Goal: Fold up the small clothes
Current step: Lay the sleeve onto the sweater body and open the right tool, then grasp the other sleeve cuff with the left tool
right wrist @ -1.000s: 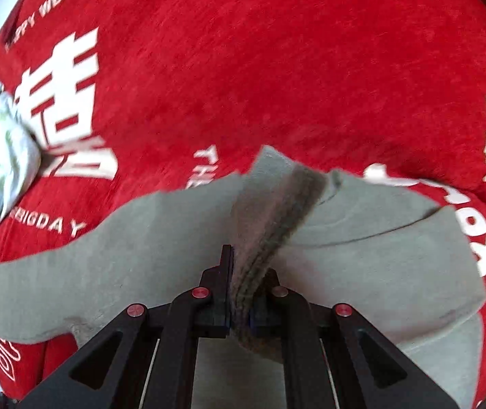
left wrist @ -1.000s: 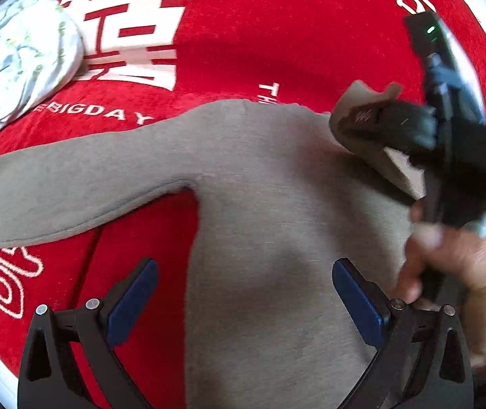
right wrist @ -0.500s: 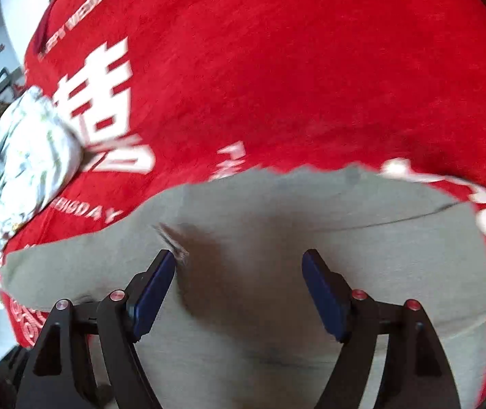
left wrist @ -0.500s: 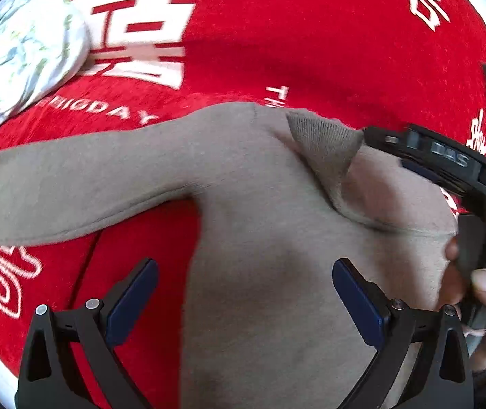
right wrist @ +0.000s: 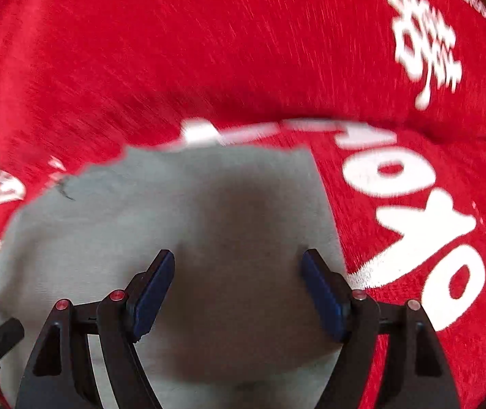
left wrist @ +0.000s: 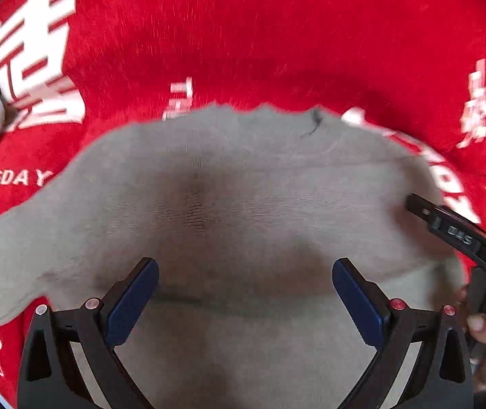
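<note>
The sweater [left wrist: 243, 211] lies flat on the red cloth [left wrist: 277, 41]. Both the left gripper [left wrist: 244, 293] and right gripper [right wrist: 237, 289] hover over it, fingers wide, empty. Likely between folds; next, grasp a sleeve or edge.

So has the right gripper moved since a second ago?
Yes. The right gripper let go of the grey top, opened, and swung right toward the white lettering.
</note>
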A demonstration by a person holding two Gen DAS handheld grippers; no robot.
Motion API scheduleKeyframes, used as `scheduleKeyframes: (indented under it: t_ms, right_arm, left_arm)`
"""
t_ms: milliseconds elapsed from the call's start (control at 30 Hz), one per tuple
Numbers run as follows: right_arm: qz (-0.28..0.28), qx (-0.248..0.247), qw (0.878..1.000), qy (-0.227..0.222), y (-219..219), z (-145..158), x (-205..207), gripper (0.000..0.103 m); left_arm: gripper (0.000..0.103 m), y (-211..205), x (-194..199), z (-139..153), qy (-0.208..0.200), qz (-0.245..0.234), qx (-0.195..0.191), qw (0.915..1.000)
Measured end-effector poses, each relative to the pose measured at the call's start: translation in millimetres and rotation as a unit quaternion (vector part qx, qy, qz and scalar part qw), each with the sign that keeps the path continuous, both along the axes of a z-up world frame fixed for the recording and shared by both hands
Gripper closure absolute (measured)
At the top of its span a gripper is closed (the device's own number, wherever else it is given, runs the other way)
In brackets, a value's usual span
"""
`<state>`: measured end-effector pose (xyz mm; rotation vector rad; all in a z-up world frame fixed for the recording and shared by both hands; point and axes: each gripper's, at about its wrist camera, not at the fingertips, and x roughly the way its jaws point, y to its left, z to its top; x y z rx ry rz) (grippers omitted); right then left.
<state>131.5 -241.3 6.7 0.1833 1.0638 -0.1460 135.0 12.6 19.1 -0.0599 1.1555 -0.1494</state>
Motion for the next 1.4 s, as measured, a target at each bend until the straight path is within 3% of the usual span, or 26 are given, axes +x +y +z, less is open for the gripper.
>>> scheduleKeyframes:
  t_ms: [100,267,367,467,567,633,800,933,1000,1067,1167,1267,1367,1400]
  right_arm:
    - [-0.004,-0.006,1.000,-0.004,-7.3,-3.5,15.9,0.018]
    - [0.010,-0.026,1.000,0.005,5.0,4.0,19.5,0.017]
    - [0.028,-0.003,1.000,-0.006,19.0,8.5,-6.5,0.017]
    - [0.043,-0.038,0.998,-0.013,38.8,7.3,-38.6,0.017]
    - [0.049,-0.069,0.996,-0.042,53.2,14.4,-78.1,0.015]
    - [0.056,-0.045,0.997,-0.023,57.1,8.1,-99.3,0.011]
    - [0.072,-0.060,0.994,-0.062,68.4,7.8,-166.8,0.003]
    - [0.078,-0.068,0.991,-0.087,72.9,7.7,-209.7,0.002]
    - [0.074,-0.066,0.990,-0.096,72.0,9.3,-221.3,0.001]
    - [0.078,-0.063,0.993,-0.068,73.2,10.0,-215.8,0.000]
    - [0.086,-0.061,0.991,-0.077,80.5,21.7,-207.4,0.000]
    - [0.095,-0.064,0.989,-0.090,93.9,29.6,-189.7,0.000]
    - [0.111,-0.059,0.988,-0.090,111.5,28.4,-168.6,0.000]
    - [0.117,-0.054,0.988,-0.087,118.6,26.0,-161.3,0.000]
  left_arm:
    - [0.001,3.5,15.9,-16.3,-0.012,0.019,0.048,0.9986]
    - [0.001,10.1,5.9,-3.5,-0.019,0.033,0.025,0.9990]
    - [0.001,7.3,-5.1,-10.5,-0.016,0.027,0.044,0.9985]
    - [0.001,5.4,-21.8,-8.7,-0.037,0.021,0.068,0.9968]
    - [0.001,12.2,-44.6,-3.5,-0.042,0.024,0.043,0.9979]
    - [0.001,13.1,-61.3,-11.1,-0.029,0.019,0.050,0.9981]
    - [0.000,19.3,-118.9,-9.6,-0.070,0.012,0.047,0.9963]
    - [0.000,26.4,-165.6,-9.0,-0.112,0.010,0.041,0.9928]
    - [0.000,33.5,-184.9,-8.3,-0.131,0.007,0.031,0.9909]
    - [0.001,46.9,-191.2,-5.2,-0.124,0.011,0.026,0.9918]
    - [0.001,92.9,-183.8,4.5,-0.131,0.086,0.037,0.9870]
    - [0.001,166.9,-166.4,12.5,-0.114,0.196,0.020,0.9738]
    - [0.001,252.3,-156.6,11.2,-0.084,0.315,0.014,0.9454]
    - [0.001,281.0,-155.9,9.2,-0.075,0.355,0.020,0.9318]
